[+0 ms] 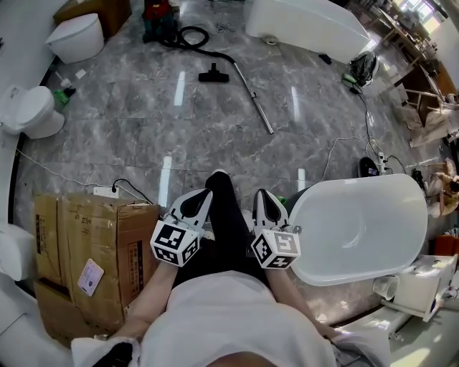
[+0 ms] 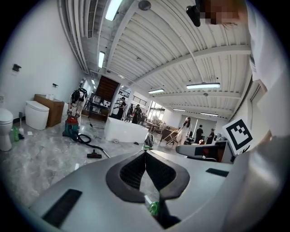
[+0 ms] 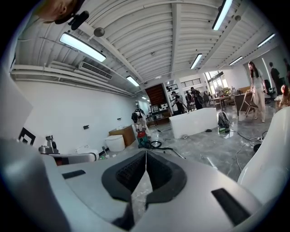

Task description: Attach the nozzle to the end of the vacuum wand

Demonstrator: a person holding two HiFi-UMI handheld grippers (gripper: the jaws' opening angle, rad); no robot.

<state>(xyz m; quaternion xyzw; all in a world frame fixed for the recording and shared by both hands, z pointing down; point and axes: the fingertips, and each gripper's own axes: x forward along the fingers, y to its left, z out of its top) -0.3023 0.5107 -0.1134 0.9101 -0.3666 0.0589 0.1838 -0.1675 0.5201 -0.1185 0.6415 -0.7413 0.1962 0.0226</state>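
Far ahead on the grey marble floor a black nozzle (image 1: 214, 74) lies by itself, just left of the silver vacuum wand (image 1: 252, 97). The wand runs from the black hose (image 1: 193, 36) of a red and teal vacuum cleaner (image 1: 159, 18) towards me, and its near end is bare. My left gripper (image 1: 207, 193) and right gripper (image 1: 261, 194) are held close to my body, far from both parts, each shut with nothing between its jaws. The left gripper view shows the nozzle (image 2: 94, 155) and vacuum cleaner (image 2: 71, 127) beyond its shut gripper (image 2: 145, 153). The right gripper (image 3: 146, 152) points towards the vacuum cleaner (image 3: 142, 138).
A cardboard box (image 1: 93, 251) stands at my left and a white bathtub (image 1: 401, 208) at my right. Toilets (image 1: 32, 111) sit along the left wall and another tub (image 1: 308, 25) lies at the back. A power strip (image 1: 107, 191) and cables (image 1: 344, 147) lie on the floor.
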